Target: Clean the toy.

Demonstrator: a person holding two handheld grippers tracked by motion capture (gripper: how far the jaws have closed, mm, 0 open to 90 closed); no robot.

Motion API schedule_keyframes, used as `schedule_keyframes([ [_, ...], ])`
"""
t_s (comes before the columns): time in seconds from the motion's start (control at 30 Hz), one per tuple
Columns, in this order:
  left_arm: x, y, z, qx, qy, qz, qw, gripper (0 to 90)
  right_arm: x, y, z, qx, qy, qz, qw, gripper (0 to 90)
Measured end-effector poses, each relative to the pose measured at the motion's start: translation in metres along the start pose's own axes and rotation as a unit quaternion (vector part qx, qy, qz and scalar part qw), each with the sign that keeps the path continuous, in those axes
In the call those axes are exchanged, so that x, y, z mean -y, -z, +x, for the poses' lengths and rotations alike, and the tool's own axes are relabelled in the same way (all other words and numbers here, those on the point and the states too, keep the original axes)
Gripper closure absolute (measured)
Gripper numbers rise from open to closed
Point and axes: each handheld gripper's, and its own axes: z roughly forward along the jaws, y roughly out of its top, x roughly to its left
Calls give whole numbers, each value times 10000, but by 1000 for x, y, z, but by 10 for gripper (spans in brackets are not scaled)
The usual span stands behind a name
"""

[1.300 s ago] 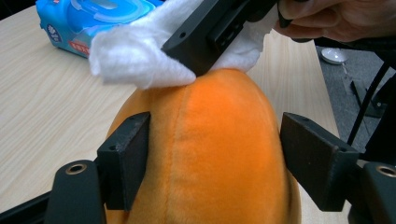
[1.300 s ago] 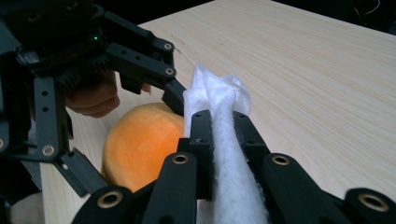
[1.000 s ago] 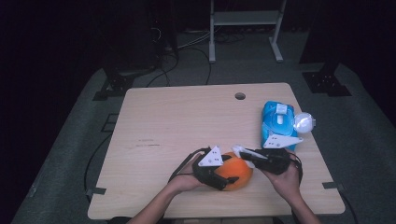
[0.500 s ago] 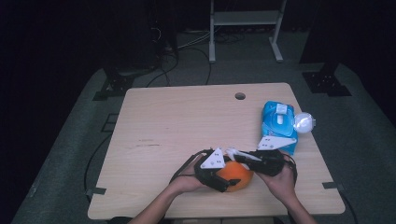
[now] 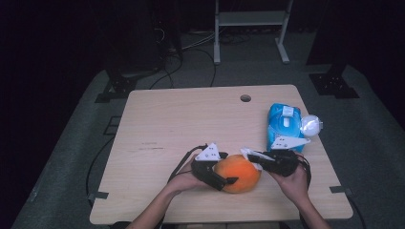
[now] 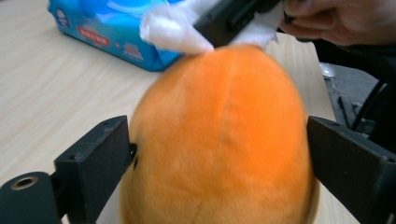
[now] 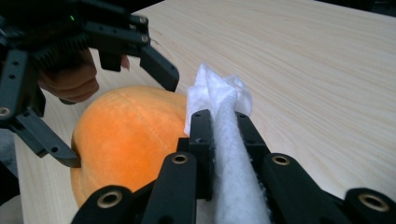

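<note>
one plush (image 5: 239,172): round, orange, seamed | left claw (image 5: 220,175) just opened wide around it | right claw (image 5: 250,154) pinching white wipe (image 7: 223,100)

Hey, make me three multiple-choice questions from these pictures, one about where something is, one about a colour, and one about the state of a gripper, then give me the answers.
1. Where does the blue wipes pack lie on the table?
A. near its right edge
B. in its middle
C. at its near left corner

2. What colour is the plush toy?
A. green
B. orange
C. purple

3. What is the right gripper doing?
A. standing wide open over bare wood
B. gripping the wipes pack
C. shut on a white wipe

Answers:
1 A: the high view shows the pack by the right edge, beyond the right hand.
2 B: all three views show an orange plush surface.
3 C: the right gripper view shows the white wipe pinched between the black jaws, its tip against the toy.
</note>
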Motion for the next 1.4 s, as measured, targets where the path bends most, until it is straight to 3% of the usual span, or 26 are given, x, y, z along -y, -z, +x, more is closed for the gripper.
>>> schedule_keyframes([
  [0.17, -2, -3, -9, -158, -238, 77, 9996, 233, -3, -1, 9, 25, 52, -82, 9999, 796],
  [0.23, -3, -4, -12, -192, -378, 117, 9990, 238, -6, -4, 18, -214, 106, -135, 9996, 796],
  [0.3, -4, -2, -13, -227, -394, 148, 9989, 247, -8, -5, 24, -244, 212, -128, 9994, 796],
  [0.4, -4, 1, -12, -145, -363, 52, 9992, 247, -6, -1, 17, -184, 140, -138, 9996, 796],
  [0.5, -4, 4, -7, 66, -173, -84, 9998, 144, 2, 2, 5, -185, -70, -147, 9997, 796],
  [0.57, -2, 2, -3, 95, -80, 8, 9999, 81, 3, 3, 4, -186, -95, -157, 9997, 796],
  [0.6, 1, 0, -1, 118, 23, 45, 9999, 80, 3, 3, 3, -227, -122, -177, 9995, 796],
  [0.67, 4, -2, -2, 130, -11, 90, 9999, 107, 1, 2, 4, -288, -133, -208, 9993, 796],
  [0.7, 2, 0, -4, 43, -103, 116, 9999, 165, -1, 2, 6, -309, -114, -225, 9992, 795],
  [0.73, 0, 2, -5, -35, -161, 114, 9998, 310, -6, 4, 13, -468, -95, -358, 9982, 795],
  [0.83, -10, 5, -11, -396, -417, -62, 9983, 362, -12, 5, 24, -526, 86, -408, 9977, 793],
  [0.9, -12, 6, -13, -594, -588, -108, 9964, 371, -16, 5, 33, -483, 292, -398, 9976, 792],
  [0.93, -11, 8, -13, -667, -574, -139, 9960, 373, -15, 5, 30, -305, 318, -379, 9983, 793],
  [0.97, -10, 9, -11, -698, -553, -131, 9959, 373, -15, 5, 30, -305, 318, -379, 9983, 793],
  [1.07, -7, 13, -6, -795, -447, -122, 9958, 370, -7, 4, 13, 22, 160, -281, 9995, 793],
  [1.17, -6, 13, -5, -779, -383, -142, 9961, 356, 6, 5, -9, 266, -228, -164, 9993, 793],
  [1.23, -5, 10, -7, -749, -405, -114, 9963, 341, 8, 7, -14, 182, -414, -213, 9988, 793],
  [1.4, -5, 6, -11, -714, -470, -61, 9963, 304, 0, 4, 2, -115, -245, -356, 9990, 793],
])
